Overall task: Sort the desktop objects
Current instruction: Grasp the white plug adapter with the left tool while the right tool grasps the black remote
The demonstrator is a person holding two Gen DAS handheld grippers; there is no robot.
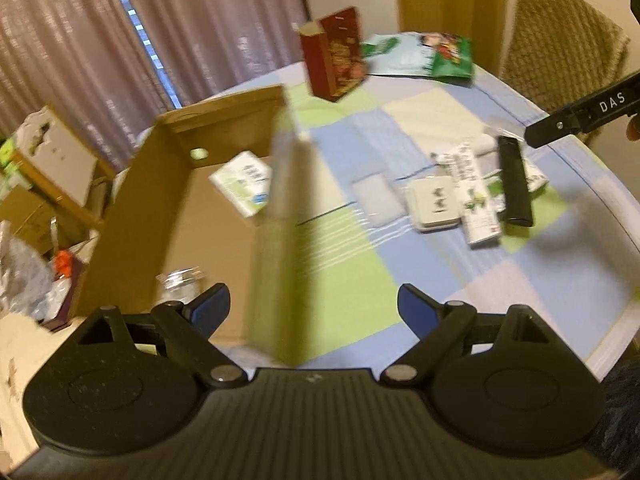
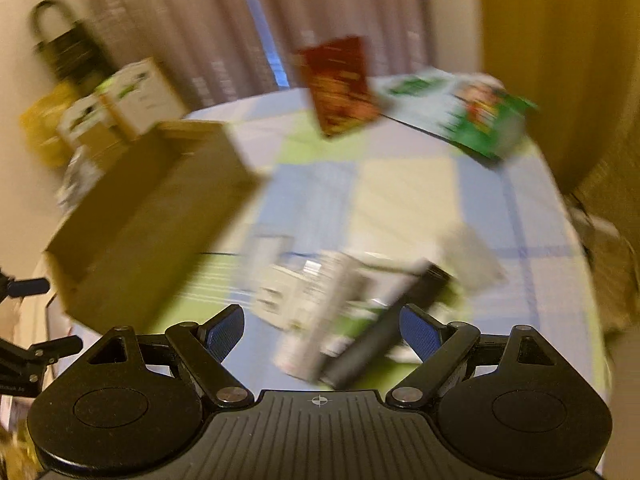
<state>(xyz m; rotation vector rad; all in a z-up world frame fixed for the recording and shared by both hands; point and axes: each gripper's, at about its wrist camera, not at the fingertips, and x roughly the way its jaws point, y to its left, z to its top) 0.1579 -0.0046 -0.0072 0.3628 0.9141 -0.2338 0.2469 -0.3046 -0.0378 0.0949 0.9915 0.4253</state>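
My left gripper (image 1: 314,308) is open and holds nothing, hovering over the right wall of a cardboard box (image 1: 136,216). In the box lie a white-green packet (image 1: 244,184) and a clear jar (image 1: 180,284). On the checked tablecloth (image 1: 352,280) to the right lie a clear pouch (image 1: 378,200), a white square case (image 1: 434,204), a white-green tube box (image 1: 474,196) and a black slim bar (image 1: 514,182). My right gripper (image 2: 322,334) is open and empty above the blurred black bar (image 2: 384,328) and tube box (image 2: 316,320). Its finger (image 1: 560,126) shows at the left view's right edge.
A red carton (image 1: 336,58) stands at the table's far side beside green-white snack bags (image 1: 420,56). A woven chair back (image 1: 560,56) is behind the table on the right. Boxes and clutter (image 1: 44,168) fill the floor left of the table. Curtains hang behind.
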